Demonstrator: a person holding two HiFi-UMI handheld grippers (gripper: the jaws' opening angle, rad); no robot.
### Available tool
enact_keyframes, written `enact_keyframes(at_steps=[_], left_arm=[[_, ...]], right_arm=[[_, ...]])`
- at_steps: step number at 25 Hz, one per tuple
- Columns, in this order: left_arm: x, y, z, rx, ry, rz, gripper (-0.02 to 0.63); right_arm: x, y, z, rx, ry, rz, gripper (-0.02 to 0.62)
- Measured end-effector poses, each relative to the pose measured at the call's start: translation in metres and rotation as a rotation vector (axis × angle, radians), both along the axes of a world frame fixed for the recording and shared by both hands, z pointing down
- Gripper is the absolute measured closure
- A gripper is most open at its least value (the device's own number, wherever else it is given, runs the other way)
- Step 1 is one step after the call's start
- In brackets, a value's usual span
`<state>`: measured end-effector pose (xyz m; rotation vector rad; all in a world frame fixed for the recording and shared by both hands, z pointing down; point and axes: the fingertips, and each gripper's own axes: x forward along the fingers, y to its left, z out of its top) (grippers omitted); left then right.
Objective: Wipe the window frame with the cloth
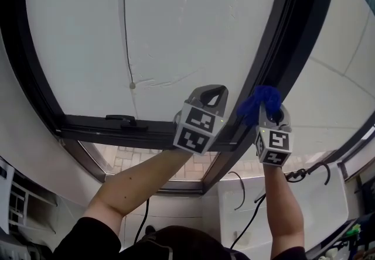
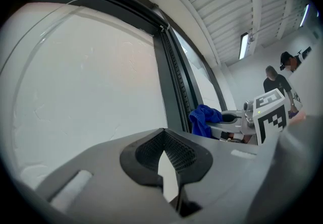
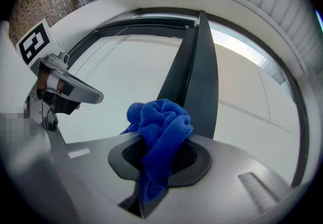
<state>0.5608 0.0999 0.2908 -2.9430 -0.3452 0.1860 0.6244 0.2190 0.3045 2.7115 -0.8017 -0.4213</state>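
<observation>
Cloth [image 3: 159, 132], blue and bunched, is pinched in the right gripper [image 1: 270, 113]. Its jaws clench on the cloth, and the lower end vanishes down between them. In the head view the bunch covers that gripper's tips, so I cannot tell whether the cloth touches the window frame [image 1: 293, 30]. It sits right at the frame's dark upright bar. The left gripper [image 1: 214, 93], just left of it, has its jaws closed tip to tip on nothing, with a pale slit showing below the tips. Both forearms [image 1: 137, 180] reach up from the near edge, and the person's body is cut off. Farther off, the frame's lower rail carries a dark handle [image 1: 123, 119], left of the left gripper. Frosted glass [image 1: 176, 19] fills the frame, and nothing behind it can be made out. The frame's ends run off the picture edges.
</observation>
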Motion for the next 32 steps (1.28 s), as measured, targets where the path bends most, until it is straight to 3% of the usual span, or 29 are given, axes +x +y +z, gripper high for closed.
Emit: enact_keyframes(at_steps=[11,16,23,32], left_arm=[[-0.003,0.007,0.072,-0.051,-0.055,0.017,0.612],[-0.003,0.01,0.123,-0.043,-0.128,0.01,0.612],[-0.009,0.014,0.186,-0.053,-0.223,0.014,0.612],[-0.014,0.014,0.228,-0.059,-0.271,0.021,0.612]], right_arm=[[0.002,-0.002,0.095,-0.095,-0.067,0.008,0.514],[0.002,-0.002,0.134,-0.112,-0.09,0.028,0.514],[0.004,-0.001,0.184,-0.132,-0.166,0.045,0.514],[0.006,-0.002,0.25,-0.189,-0.287,0.044,0.512]])
